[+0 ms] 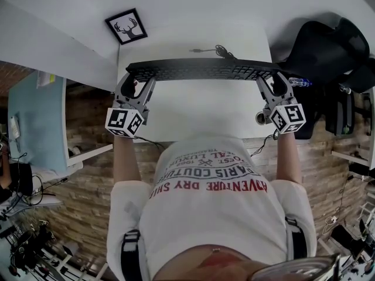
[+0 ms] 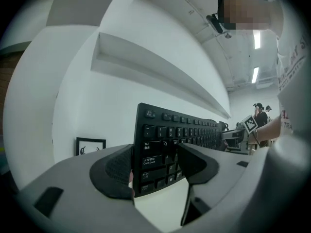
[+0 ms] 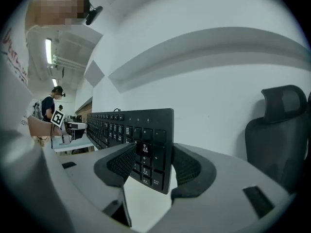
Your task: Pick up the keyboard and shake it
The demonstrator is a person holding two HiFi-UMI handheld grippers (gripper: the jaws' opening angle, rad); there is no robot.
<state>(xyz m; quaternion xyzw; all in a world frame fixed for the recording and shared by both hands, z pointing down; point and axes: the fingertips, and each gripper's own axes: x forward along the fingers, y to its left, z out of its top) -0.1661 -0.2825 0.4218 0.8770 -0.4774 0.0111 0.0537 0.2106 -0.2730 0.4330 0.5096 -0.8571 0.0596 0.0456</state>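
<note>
A black keyboard [image 1: 202, 69] is up off the white table [image 1: 199, 113], turned on its long edge, with a gripper at each end. My left gripper [image 1: 136, 88] is shut on its left end. In the left gripper view the keyboard [image 2: 170, 135] stands upright between the pads, keys facing right, and the gripper [image 2: 155, 166] clamps it near the Caps Lock key. My right gripper [image 1: 270, 88] is shut on the right end. In the right gripper view the number-pad end of the keyboard [image 3: 146, 135] sits between the two pads of the gripper [image 3: 153, 166].
A framed deer picture [image 1: 126, 26] lies at the table's far left corner. The keyboard's cable [image 1: 218, 51] trails behind it. A black office chair [image 1: 328, 48] stands to the right, also in the right gripper view [image 3: 279, 130]. A pale blue desk [image 1: 35, 116] is at the left.
</note>
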